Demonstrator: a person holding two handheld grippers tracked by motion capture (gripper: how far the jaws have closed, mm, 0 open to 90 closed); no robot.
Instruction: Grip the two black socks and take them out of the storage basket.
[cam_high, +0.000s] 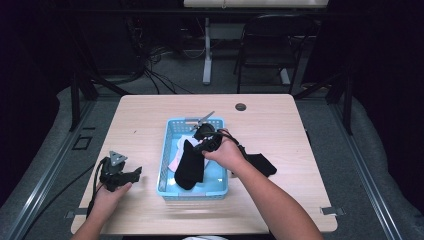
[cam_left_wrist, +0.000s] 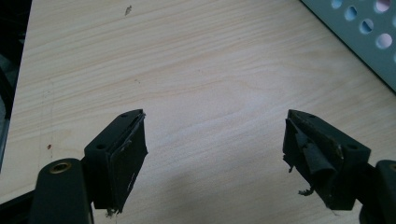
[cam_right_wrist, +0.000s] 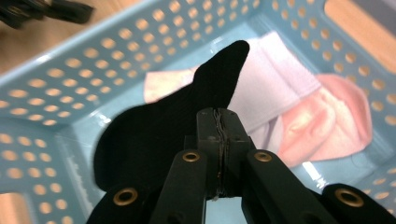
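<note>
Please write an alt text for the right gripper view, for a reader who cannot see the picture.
The right hand-held gripper has its two black jaws shut on a black sock, which hangs over a light blue perforated basket. Below the sock, in the basket, lie a white sock and a pink sock.
</note>
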